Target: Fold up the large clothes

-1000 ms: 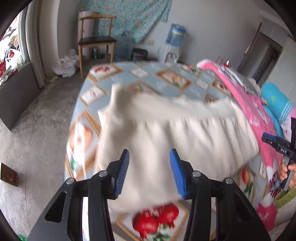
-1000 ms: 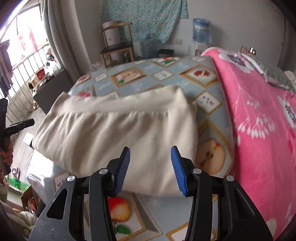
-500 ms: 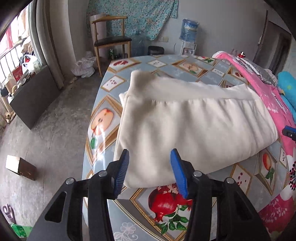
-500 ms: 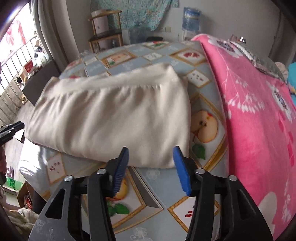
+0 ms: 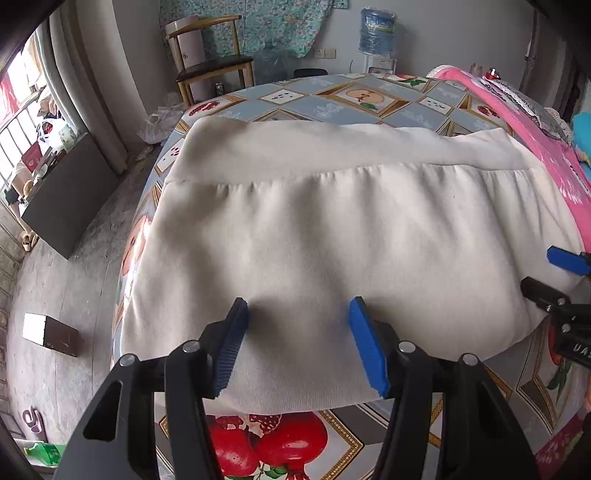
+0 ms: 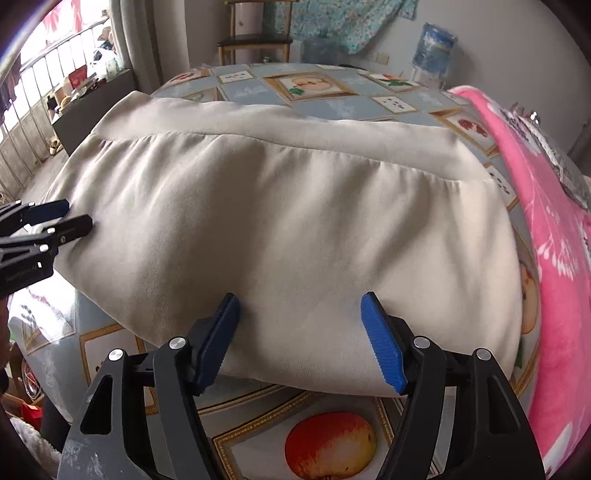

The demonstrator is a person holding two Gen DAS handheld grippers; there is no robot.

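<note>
So the cream garment (image 5: 332, 236) is already down to a thick rectangular bundle, lying flat on the fruit-print tablecloth (image 5: 354, 96) with its near folded edge right by the table's near side. You can see a stitched seam with gathers running across it, plus a plainer band on the far side, so my guess is a skirt or sweatshirt hem, can't say which. The layers look stacked pretty evenly and nothing is hanging loose off the sides that I can spot.

The left gripper (image 5: 297, 345) has its blue pads spread wide, sitting over the near edge of the bundle and gripping nothing. Same deal with the right gripper (image 6: 299, 338): wide apart, poised over the near edge toward the other end, no fabric pinched. Whether the tips actually touch the cloth is hard to tell.

Judging by that, most of the folding looks done. What's maybe left is one more fold in half or just a press and tidy.

Around it: a pink floral blanket (image 6: 554, 229) just beside the bundle's right end, a wooden chair (image 5: 210, 66) and a water jug (image 5: 376, 31) near the far wall.
</note>
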